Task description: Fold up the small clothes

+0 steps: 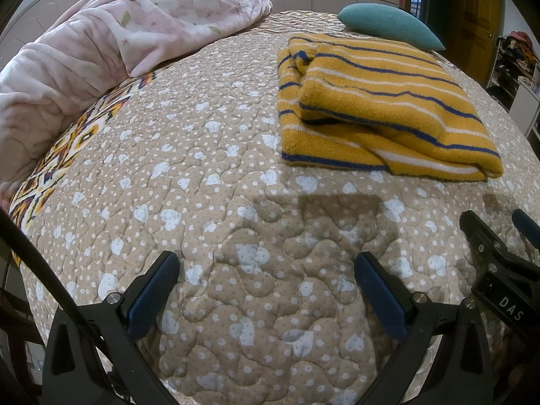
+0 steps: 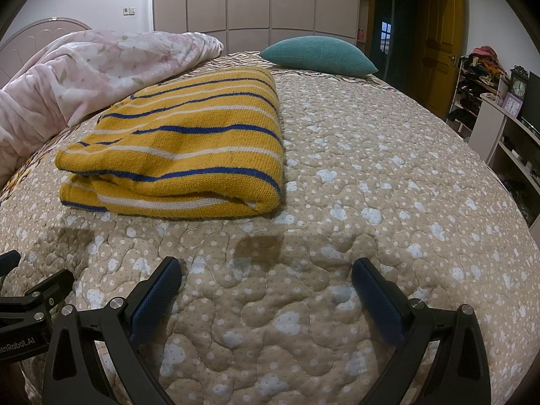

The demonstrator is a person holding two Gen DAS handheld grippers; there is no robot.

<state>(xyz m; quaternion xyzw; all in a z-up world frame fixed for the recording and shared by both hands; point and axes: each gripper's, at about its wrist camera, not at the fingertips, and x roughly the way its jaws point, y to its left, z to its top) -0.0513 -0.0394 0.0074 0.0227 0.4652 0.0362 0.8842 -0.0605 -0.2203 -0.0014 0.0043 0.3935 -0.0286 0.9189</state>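
Nearest the lens, a left claw (image 1: 266, 266) spread wide, blue-padded fingers (image 1: 155, 290) well apart, nothing between them but quilt. Same for the right claw (image 2: 266, 273): jaws wide, empty, hovering low over the bed (image 2: 371, 175). Right claw's black frame also visible at the right edge of the left wrist view, close beside the left one; likewise the left claw's frame at the left edge of the right wrist view.

Beneath both, a beige quilted bedspread (image 1: 202, 155) dotted white with pale blue hearts, and shadows of the claws cast on it just ahead of the fingers.

Further in, a yellow sweater (image 1: 378, 108) with blue and white stripes, folded into a thick rectangular stack, flat on the bedspread. Apart from both claws, ahead and to the right in the left wrist view, ahead and to the left in the right wrist view (image 2: 179, 148).

Behind the sweater, a teal pillow (image 2: 317, 55) near the far edge of the bed. To the left, a rumpled pink blanket (image 1: 111, 40) heaped along the side, near the sweater; contact hard to judge. Beyond, pale wardrobe doors (image 2: 249, 0), a wooden door (image 2: 438, 50), and shelves (image 2: 499, 128) carrying two clocks.
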